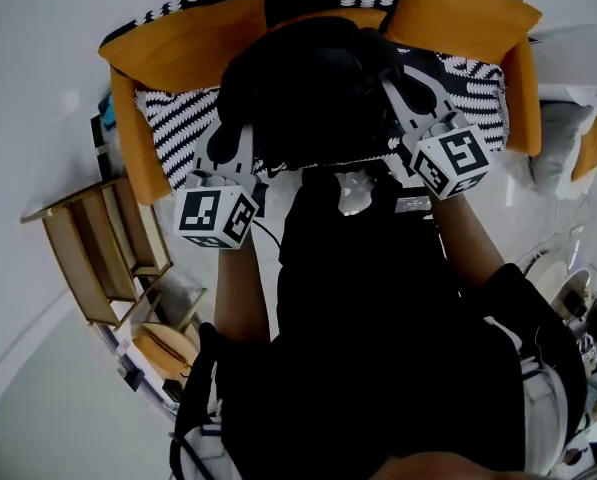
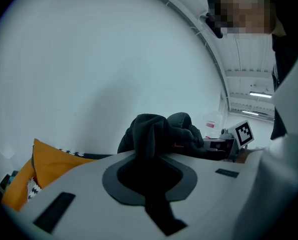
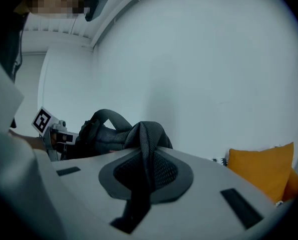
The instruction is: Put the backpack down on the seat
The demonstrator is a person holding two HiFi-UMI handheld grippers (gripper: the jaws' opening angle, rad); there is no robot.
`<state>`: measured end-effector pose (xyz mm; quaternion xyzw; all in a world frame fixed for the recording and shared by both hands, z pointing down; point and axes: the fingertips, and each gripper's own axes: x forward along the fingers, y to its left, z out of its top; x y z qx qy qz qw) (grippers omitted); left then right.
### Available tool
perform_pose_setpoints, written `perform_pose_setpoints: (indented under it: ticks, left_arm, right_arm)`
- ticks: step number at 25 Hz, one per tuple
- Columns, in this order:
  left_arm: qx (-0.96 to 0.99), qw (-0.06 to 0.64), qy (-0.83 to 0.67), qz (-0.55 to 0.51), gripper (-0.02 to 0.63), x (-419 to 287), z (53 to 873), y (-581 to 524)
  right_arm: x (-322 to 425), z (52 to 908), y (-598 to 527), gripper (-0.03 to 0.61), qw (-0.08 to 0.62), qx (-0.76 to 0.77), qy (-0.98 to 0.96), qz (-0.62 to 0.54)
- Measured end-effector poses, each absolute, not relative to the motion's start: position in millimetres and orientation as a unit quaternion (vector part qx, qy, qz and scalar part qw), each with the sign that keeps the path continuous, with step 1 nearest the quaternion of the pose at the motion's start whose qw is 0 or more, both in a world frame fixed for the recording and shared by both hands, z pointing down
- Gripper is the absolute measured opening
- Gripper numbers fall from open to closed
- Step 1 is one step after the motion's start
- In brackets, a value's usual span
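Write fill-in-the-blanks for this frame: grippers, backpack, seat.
1. The left gripper is shut on the ___ backpack.
2. The right gripper is shut on the backpack's mesh ___.
3. The seat has ___ cushions.
Missing words: black; strap; orange.

Looking down on a pale grey floor (image 1: pixel 28 398) with an open wooden shelf unit (image 1: pixel 98 248) standing at the left. Facing a plain white wall (image 2: pixel 99 59) all across. Catching strip lights (image 2: pixel 261 95) glowing on the panelled ceiling (image 2: pixel 248 59) beyond.
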<state>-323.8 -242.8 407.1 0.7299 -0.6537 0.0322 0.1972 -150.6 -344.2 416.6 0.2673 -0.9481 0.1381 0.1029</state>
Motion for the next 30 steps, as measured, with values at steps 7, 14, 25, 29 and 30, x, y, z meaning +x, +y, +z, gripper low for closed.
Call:
perform_pose_setpoints:
  ticks: [7,14,25,29,30]
  left_arm:
    - [0.759,0.222,-0.61,0.056,0.038,-345.0,447.3,-263.1]
    - [0.771,0.251,-0.579,0.083,0.038,-350.1,496.2,-278.5]
    - [0.771,0.293,-0.553,0.118,0.038,-348.1,571.3,-289.4]
    - [0.776,0.29,-0.548,0.118,0.038,-350.7,583.2,-305.1]
    - [0.776,0.29,-0.547,0.12,0.04,-351.7,587.1,-310.0]
  right_arm:
    - [-164.8,455.3,-350.0,0.048,0.11,0.316,-0.925,0.179]
    - [-165.1,499.5,-354.5,0.048,0.132,0.334,-0.91,0.209]
    - [-155.9,574.9,-351.1,0.048,0.159,0.356,-0.877,0.28]
    - [-156.3,587.1,-361.8,0.048,0.157,0.362,-0.872,0.292]
    - [-156.7,590.6,-366.1,0.048,0.158,0.362,-0.87,0.294]
